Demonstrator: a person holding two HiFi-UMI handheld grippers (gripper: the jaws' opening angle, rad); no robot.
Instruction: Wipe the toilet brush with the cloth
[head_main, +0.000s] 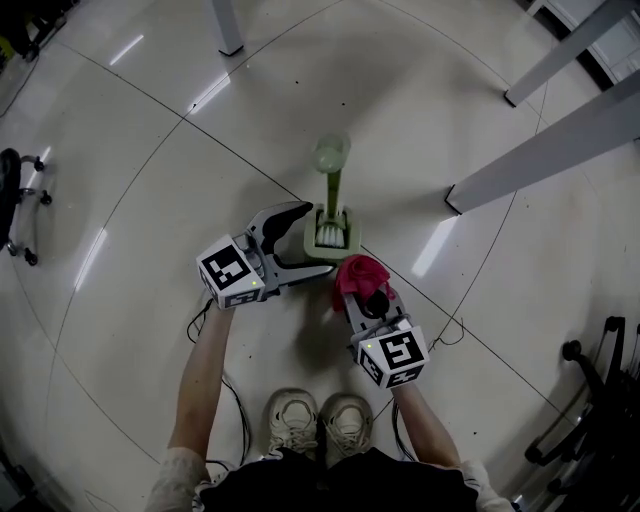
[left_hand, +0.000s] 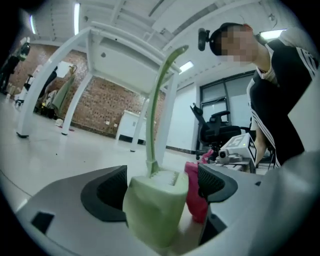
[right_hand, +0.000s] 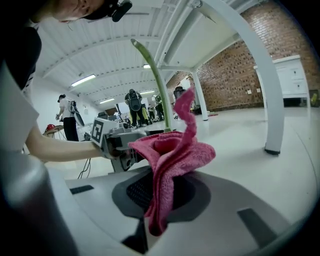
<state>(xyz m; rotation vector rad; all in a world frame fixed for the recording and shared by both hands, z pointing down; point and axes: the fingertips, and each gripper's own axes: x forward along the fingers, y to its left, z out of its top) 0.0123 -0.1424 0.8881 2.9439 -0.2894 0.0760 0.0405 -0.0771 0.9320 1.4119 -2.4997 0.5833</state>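
A pale green toilet brush (head_main: 331, 180) stands upright in its green holder (head_main: 332, 238) on the floor, straight ahead of the person's shoes. My left gripper (head_main: 311, 240) is open, and its jaws reach either side of the holder (left_hand: 152, 205), with a gap showing at the left pad. The long handle (left_hand: 159, 100) rises between the jaws. My right gripper (head_main: 366, 296) is shut on a pink cloth (head_main: 360, 272), just right of the holder. The cloth (right_hand: 167, 155) bunches up above the jaws, and the brush handle (right_hand: 157, 85) rises behind it.
White table legs (head_main: 228, 25) and slanted white beams (head_main: 545, 150) stand on the glossy floor beyond the brush. Office chairs are at the left edge (head_main: 20, 205) and lower right (head_main: 590, 400). Cables trail near the person's shoes (head_main: 320, 420).
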